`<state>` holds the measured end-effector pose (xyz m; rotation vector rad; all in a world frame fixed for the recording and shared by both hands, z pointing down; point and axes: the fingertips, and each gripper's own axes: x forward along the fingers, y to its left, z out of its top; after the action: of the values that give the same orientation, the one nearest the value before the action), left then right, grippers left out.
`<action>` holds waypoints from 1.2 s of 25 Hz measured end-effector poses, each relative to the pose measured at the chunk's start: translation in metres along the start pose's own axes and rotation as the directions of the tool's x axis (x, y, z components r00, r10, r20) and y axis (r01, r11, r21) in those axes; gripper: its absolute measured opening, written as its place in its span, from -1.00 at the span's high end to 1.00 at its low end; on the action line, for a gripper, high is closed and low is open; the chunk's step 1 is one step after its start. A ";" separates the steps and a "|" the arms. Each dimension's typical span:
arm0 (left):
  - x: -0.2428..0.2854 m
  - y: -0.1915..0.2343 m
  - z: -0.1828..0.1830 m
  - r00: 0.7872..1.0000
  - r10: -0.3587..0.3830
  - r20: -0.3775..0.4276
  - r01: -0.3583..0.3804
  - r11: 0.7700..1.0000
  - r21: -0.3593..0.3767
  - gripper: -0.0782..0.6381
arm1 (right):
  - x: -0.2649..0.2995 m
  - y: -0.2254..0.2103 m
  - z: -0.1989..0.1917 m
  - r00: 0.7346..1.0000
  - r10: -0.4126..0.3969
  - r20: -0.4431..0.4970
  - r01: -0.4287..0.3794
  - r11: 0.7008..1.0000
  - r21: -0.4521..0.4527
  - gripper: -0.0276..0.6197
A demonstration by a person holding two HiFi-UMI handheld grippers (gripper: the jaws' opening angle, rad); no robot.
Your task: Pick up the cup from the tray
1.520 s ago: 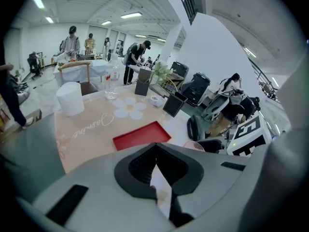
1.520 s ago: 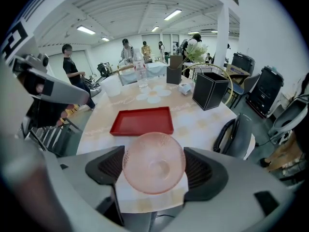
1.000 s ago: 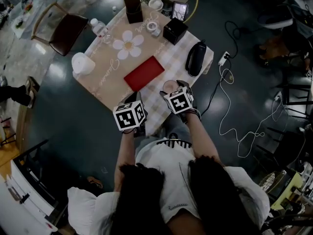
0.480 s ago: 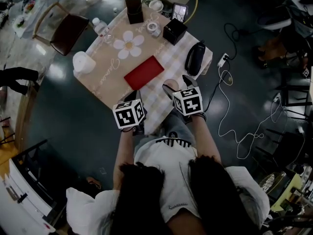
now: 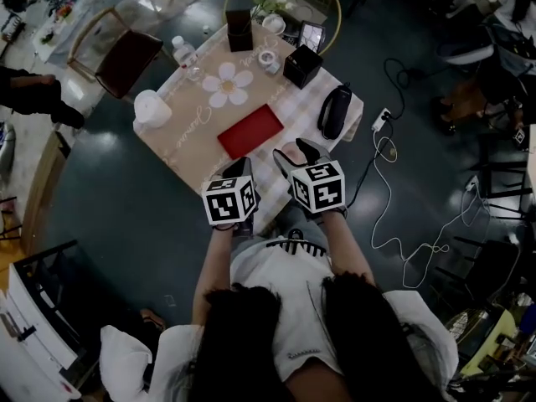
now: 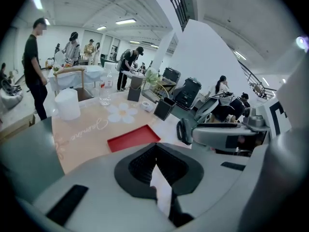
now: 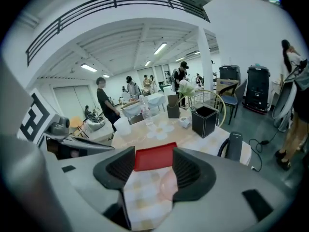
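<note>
The pink translucent cup stands just beside the flat red tray, between the right gripper's closing fingers, not yet clamped or lifted; the left gripper's fingers are pressed together.

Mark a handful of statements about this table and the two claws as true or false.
1. The flat red rectangular tray has nothing on it. True.
2. The pale pink translucent cup stands on the tray. False: it stands on the checked tablecloth, between the closing jaws of the right claw.
3. The left claw grips the cup. False: its jaws are together with nothing between them.
4. A white daisy is printed on the tan table runner. True.
</note>
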<state>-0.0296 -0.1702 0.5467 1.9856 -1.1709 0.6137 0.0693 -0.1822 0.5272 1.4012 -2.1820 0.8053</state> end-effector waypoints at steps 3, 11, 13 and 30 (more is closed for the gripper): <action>-0.008 -0.008 0.002 1.000 -0.007 0.027 0.007 1.000 -0.001 0.77 | -0.001 0.017 0.001 1.000 0.001 -0.002 -0.001 0.999 -0.043 0.37; -0.025 -0.015 0.005 0.998 -0.014 0.058 0.014 1.000 0.009 0.77 | -0.002 0.037 -0.002 1.000 -0.021 -0.012 0.020 0.999 -0.032 0.89; -0.029 -0.015 0.006 0.997 -0.015 0.070 0.015 1.000 0.006 0.77 | -0.003 0.043 0.000 1.000 -0.015 0.001 0.015 0.999 -0.044 0.89; -0.048 -0.010 -0.010 0.996 -0.015 0.085 0.015 1.000 0.000 0.77 | -0.011 0.065 -0.016 0.998 -0.058 -0.024 0.054 0.989 -0.135 0.90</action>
<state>-0.0437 -0.1341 0.5155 2.0352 -1.2057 0.5262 0.0149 -0.1432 0.5166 1.3700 -2.1241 0.6417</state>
